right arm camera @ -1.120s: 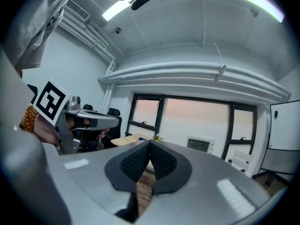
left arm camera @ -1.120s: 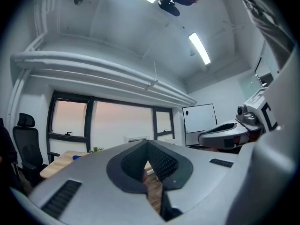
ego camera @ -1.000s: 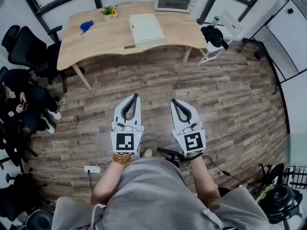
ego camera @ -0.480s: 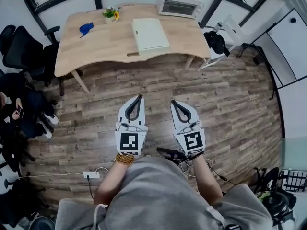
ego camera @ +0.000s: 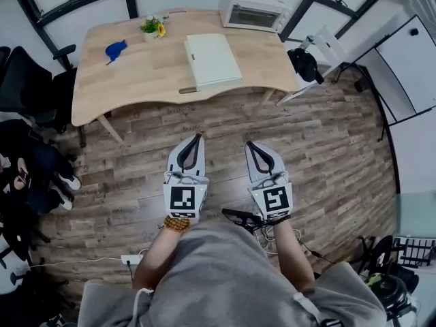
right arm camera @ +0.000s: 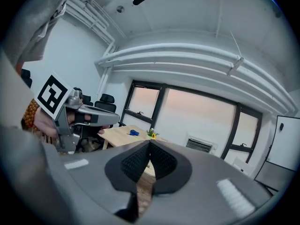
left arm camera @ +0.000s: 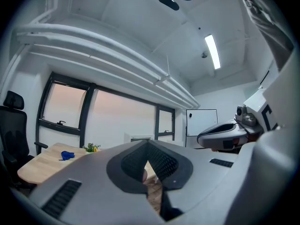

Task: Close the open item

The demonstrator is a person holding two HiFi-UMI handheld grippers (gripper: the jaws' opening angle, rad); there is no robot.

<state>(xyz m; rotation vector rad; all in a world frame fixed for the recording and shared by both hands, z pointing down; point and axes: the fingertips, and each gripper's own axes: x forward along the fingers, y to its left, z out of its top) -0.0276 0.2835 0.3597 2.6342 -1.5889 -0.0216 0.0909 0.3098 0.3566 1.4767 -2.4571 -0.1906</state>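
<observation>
I hold two claws, both low over the wooden floor [ego camera: 327, 142] and near my body. My left claw [ego camera: 197, 137] has its jaws pressed together with nothing between them. My right claw [ego camera: 249, 144] is the same, jaws together and empty. They sit side by side, a little apart, and both point toward the far table [ego camera: 129, 80].

There is one table, well apart from my claws, and it carries four things. One white toaster oven [ego camera: 251, 9] stands at its far right corner. One flat pale case [ego camera: 212, 60] lies near the middle. One small pot [ego camera: 151, 27] stands on the far side, left of the case. One blue thing [ego camera: 114, 48] lies further left.

The pot holds a green plant with a yellow flower. From here I cannot see into the oven. I also cannot tell whether the oven or the case is the thing that stands open.

To the right of the table stands one white chair [ego camera: 330, 41] with one black bag [ego camera: 304, 63] on it. At the table's left end is a black office chair [ego camera: 27, 80], and more dark seats crowd the left edge, too jumbled to count. One white power strip [ego camera: 133, 258] lies on the floor near my left side.
</observation>
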